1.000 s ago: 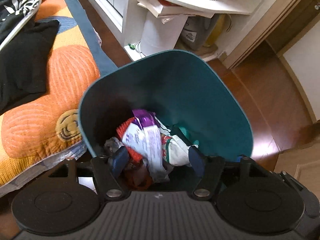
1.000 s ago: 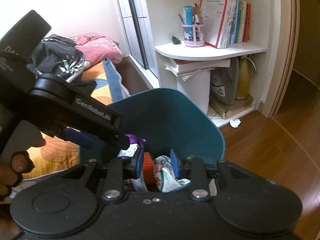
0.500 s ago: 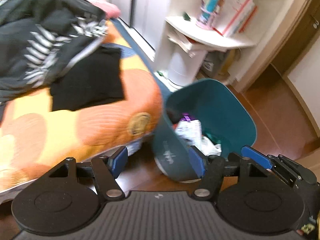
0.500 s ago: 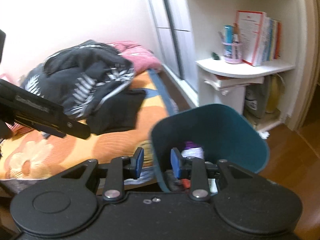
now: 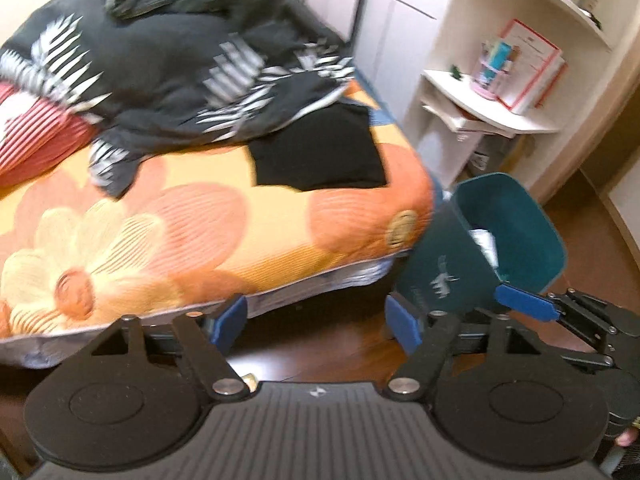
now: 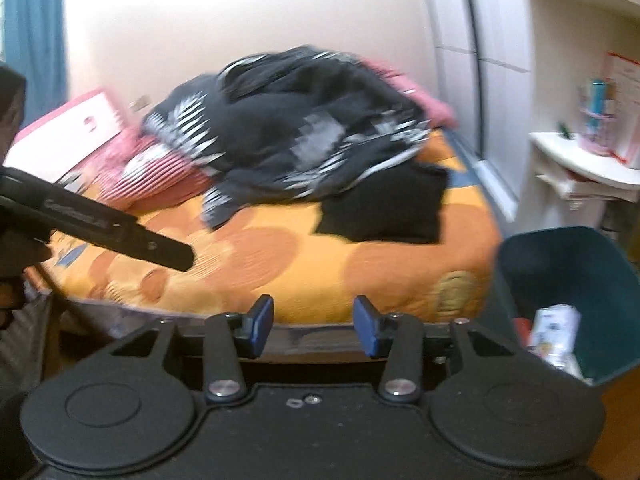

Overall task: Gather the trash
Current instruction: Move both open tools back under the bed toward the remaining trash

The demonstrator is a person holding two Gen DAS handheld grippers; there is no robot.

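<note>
A teal trash bin (image 5: 524,232) stands on the wooden floor by the bed corner, with wrappers (image 5: 486,242) inside it. The right wrist view shows the same bin (image 6: 576,264) at the right edge, holding a white packet (image 6: 556,330). My left gripper (image 5: 318,322) hangs over the floor left of the bin, its jaws opening with nothing between them. My right gripper (image 6: 314,326) points at the bed's edge, jaws also opening and empty. The right gripper's blue fingertip (image 5: 524,300) pokes into the left wrist view beside the bin.
A bed (image 5: 200,232) with an orange flower quilt fills the left side, piled with a black patterned blanket (image 5: 180,68) and a black cloth (image 5: 320,160). A white corner shelf (image 5: 492,120) with books stands behind the bin. Dark wooden floor (image 5: 320,360) lies below.
Both grippers have pulled up and away from the bin, which slid from centre to the right of each view. The bed now fills the views. Both pairs of jaws stand wider.
</note>
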